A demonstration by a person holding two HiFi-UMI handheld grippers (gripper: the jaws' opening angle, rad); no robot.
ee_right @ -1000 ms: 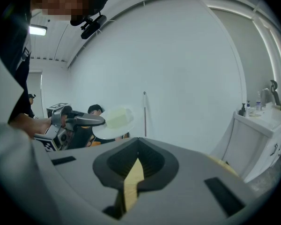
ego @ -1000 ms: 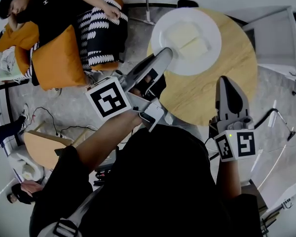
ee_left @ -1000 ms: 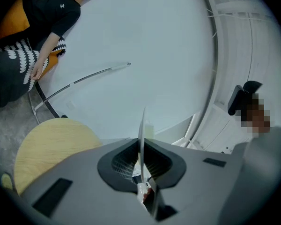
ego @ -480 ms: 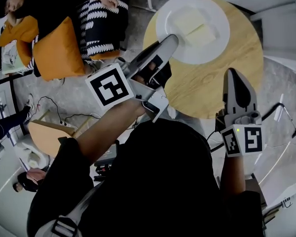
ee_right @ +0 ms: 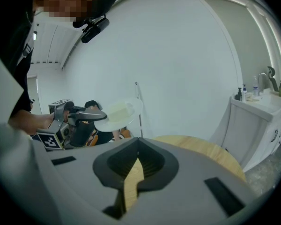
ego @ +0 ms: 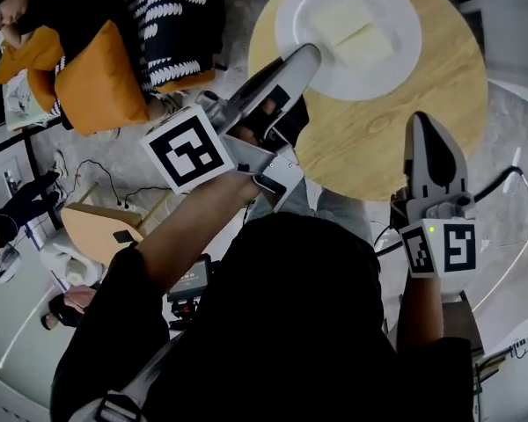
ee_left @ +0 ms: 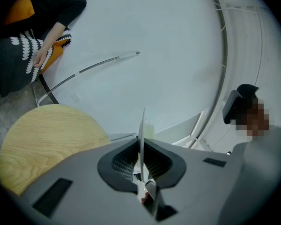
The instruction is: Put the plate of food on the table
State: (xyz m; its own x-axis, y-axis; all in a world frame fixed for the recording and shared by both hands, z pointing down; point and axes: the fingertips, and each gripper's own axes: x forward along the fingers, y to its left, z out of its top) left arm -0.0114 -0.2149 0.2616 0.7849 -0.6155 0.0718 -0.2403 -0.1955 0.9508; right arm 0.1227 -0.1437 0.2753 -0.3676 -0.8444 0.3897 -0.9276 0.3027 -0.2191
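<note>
**Left gripper** (ego: 306, 55): closed on the plate (ego: 383, 55). The left gripper view shows the plate edge-on as a thin white line clamped between the two pads. The grip is on the plate rim nearest the person, on its left side.

**Plate:** white and round, carrying pale slices of food (ego: 348, 35) at its middle. In the head view it lies over the far part of the table (ego: 396, 130), toward the table's left edge. In the right gripper view it is held roughly level in the air, clear of the table top and not touching it.

**Right gripper** (ego: 427, 126): jaws together, with nothing between them. Only the wooden top shows through the narrow slit between them. The gripper is over the table's near right edge, well apart from the plate.

**Table:** round, with a light wood top.

**Surroundings:** a person (ego: 114, 7) sits on orange cushions (ego: 92, 86) beyond the table's left edge. A white cabinet with a sink (ee_right: 260, 121) stands to the right of the table.
</note>
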